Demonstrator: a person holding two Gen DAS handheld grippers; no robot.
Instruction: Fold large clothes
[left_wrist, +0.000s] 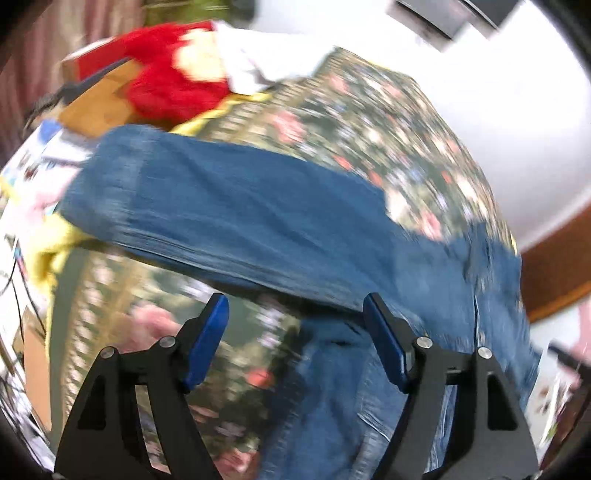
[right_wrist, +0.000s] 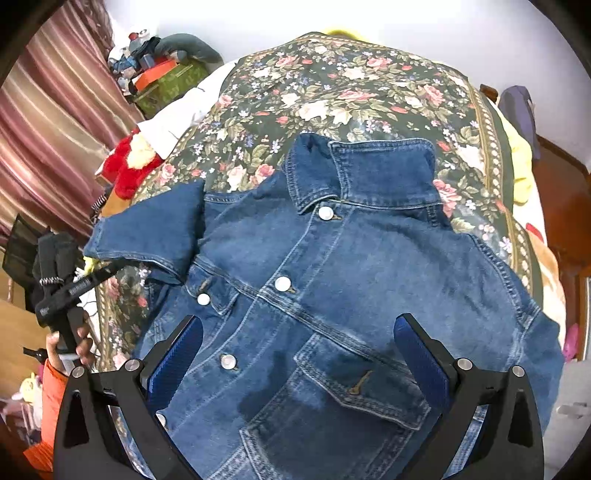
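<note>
A blue denim jacket (right_wrist: 332, 280) lies front up on a floral bedspread (right_wrist: 332, 96), collar at the far side, buttons closed. One sleeve (right_wrist: 147, 225) is folded in across its left side. My right gripper (right_wrist: 299, 332) hovers open over the jacket's chest pocket, holding nothing. In the blurred left wrist view the sleeve (left_wrist: 236, 214) stretches across the bedspread (left_wrist: 369, 122). My left gripper (left_wrist: 295, 306) is open and empty just in front of the sleeve's near edge. The left gripper also shows at the left edge of the right wrist view (right_wrist: 70, 291), beside the sleeve cuff.
A red plush toy (right_wrist: 129, 166) and white cloth (right_wrist: 177, 114) lie at the bed's left edge. Striped curtains (right_wrist: 55, 110) hang on the left. Boxes and clutter (right_wrist: 162, 70) stand at the far left. Yellow fabric (right_wrist: 521, 162) and wooden furniture (right_wrist: 565, 192) are on the right.
</note>
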